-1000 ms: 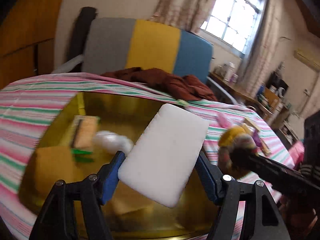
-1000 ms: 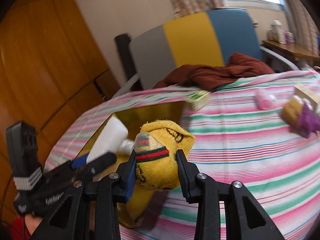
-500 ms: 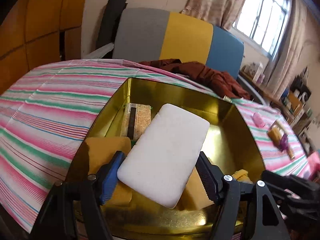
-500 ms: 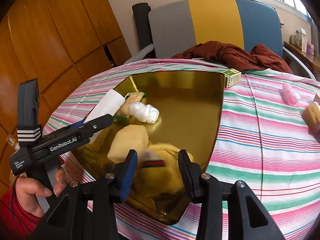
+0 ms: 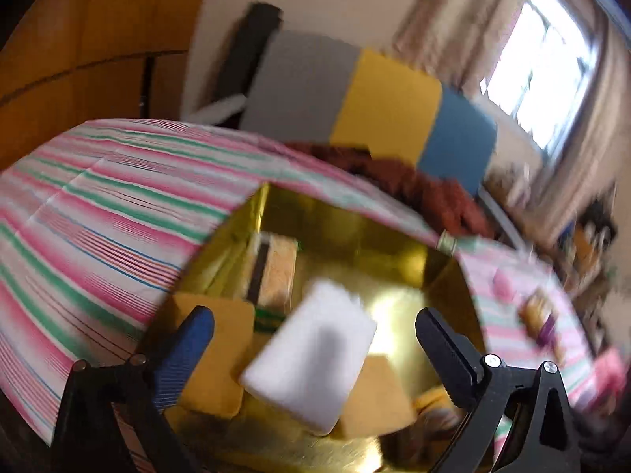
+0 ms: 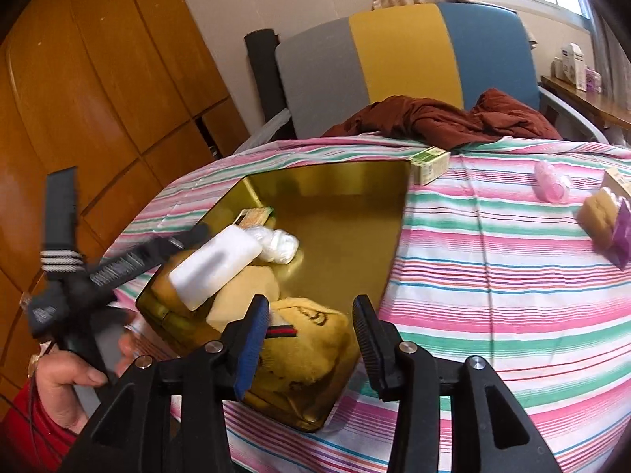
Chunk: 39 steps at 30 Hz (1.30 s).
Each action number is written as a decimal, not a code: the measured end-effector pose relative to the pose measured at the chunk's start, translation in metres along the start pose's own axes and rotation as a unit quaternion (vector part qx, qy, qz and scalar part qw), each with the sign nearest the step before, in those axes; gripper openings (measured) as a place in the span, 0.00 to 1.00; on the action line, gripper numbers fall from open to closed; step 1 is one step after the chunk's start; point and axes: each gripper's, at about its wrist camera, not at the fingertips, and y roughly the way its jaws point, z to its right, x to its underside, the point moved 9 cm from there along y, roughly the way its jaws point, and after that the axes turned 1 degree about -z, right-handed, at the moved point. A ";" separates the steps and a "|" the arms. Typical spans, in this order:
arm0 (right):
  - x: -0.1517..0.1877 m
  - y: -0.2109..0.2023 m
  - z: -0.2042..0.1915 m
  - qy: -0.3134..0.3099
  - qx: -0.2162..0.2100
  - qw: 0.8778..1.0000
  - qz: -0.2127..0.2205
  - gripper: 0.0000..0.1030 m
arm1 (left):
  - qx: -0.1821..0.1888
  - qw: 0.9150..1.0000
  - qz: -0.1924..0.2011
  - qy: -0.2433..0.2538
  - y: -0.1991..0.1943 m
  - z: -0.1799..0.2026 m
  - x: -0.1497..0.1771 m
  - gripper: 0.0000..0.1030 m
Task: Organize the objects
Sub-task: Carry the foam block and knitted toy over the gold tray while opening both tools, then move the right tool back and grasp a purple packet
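Observation:
A gold tin (image 6: 355, 181) stands on the striped cloth, and it shows in the left wrist view (image 5: 426, 268) too. My left gripper (image 5: 315, 339) is open over the tin. The white foam block (image 5: 311, 354) is free between its jaws, blurred, above yellow sponges (image 5: 221, 354); in the right wrist view the block (image 6: 215, 264) lies tilted over the tin's near corner. My right gripper (image 6: 309, 339) is open above the yellow sock (image 6: 311, 339), which lies in the tin's near end. A white wad (image 6: 278, 242) and a small packet (image 6: 254, 216) lie in the tin.
On the cloth right of the tin lie a green-and-cream box (image 6: 430, 163), a pink item (image 6: 552, 185) and a yellow-and-purple sponge (image 6: 605, 216). A brown garment (image 6: 441, 118) lies at the far edge before a grey, yellow and blue chair (image 6: 402, 55).
My left gripper opened and let go of the white block, which drops into the tin. My right gripper opened wider and pulled back from the yellow sock, now lying in the tin.

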 end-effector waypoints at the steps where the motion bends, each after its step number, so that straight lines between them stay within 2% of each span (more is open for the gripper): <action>1: -0.001 -0.002 0.003 0.007 -0.001 1.000 0.004 0.43 | -0.002 1.000 0.005 -0.009 -0.004 -0.003 -0.003 1.00; 4: -0.005 -0.009 0.010 0.022 -0.004 1.000 0.015 0.43 | -0.027 1.000 0.009 0.003 -0.006 -0.009 -0.006 0.99; 5: -0.005 -0.010 0.012 0.025 -0.004 0.999 0.019 0.43 | -0.047 0.999 0.004 0.019 -0.003 -0.010 -0.004 0.98; 7: -0.006 -0.011 0.016 0.031 -0.004 0.999 0.020 0.43 | -0.073 0.996 -0.014 0.042 0.006 -0.013 0.000 0.87; 9: -0.006 -0.009 0.018 0.036 -0.005 0.999 0.018 0.43 | -0.094 0.992 -0.058 0.062 0.021 -0.015 0.010 0.72; 11: -0.006 -0.009 0.020 0.039 -0.005 0.999 0.018 0.43 | -0.134 0.983 -0.086 0.095 0.032 -0.019 0.021 0.71; 13: -0.006 -0.011 0.023 0.043 -0.006 0.999 0.021 0.43 | -0.159 0.976 -0.086 0.120 0.032 -0.019 0.023 0.71; 15: -0.007 -0.013 0.026 0.045 -0.005 0.999 0.025 0.43 | -0.157 0.975 -0.091 0.126 0.031 -0.017 0.026 0.71; 17: -0.007 -0.013 0.031 0.052 -0.004 0.998 0.027 0.43 | -0.141 0.980 -0.083 0.114 0.024 -0.012 0.022 0.72; 19: -0.009 -0.016 0.036 0.060 -0.003 0.998 0.032 0.43 | -0.129 0.985 -0.063 0.093 0.014 -0.009 0.016 0.83; 20: -0.009 -0.017 0.039 0.063 -0.001 0.997 0.034 0.43 | -0.125 0.987 -0.049 0.082 0.009 -0.006 0.011 0.94; 21: -0.010 -0.019 0.042 0.066 0.001 0.997 0.037 0.43 | -0.116 0.990 -0.035 0.073 0.003 -0.002 0.007 0.99; 24: -0.011 -0.025 0.055 0.075 0.008 0.996 0.043 0.43 | -0.073 0.997 -0.006 0.038 -0.011 0.013 -0.002 1.00; 27: -0.011 -0.030 0.073 0.086 0.024 0.995 0.047 0.43 | -0.031 0.999 0.000 0.018 -0.017 0.031 -0.003 1.00; 30: -0.008 -0.034 0.095 0.104 0.039 0.993 0.046 0.43 | 0.014 1.000 -0.007 0.021 -0.018 0.060 0.005 1.00; 33: -0.002 -0.038 0.120 0.116 0.061 0.990 0.044 0.43 | 0.046 0.997 -0.019 0.051 -0.018 0.093 0.016 1.00; 39: 0.017 -0.050 0.183 0.134 0.125 0.982 0.037 0.43 | 0.102 0.987 -0.041 0.115 -0.018 0.164 0.043 1.00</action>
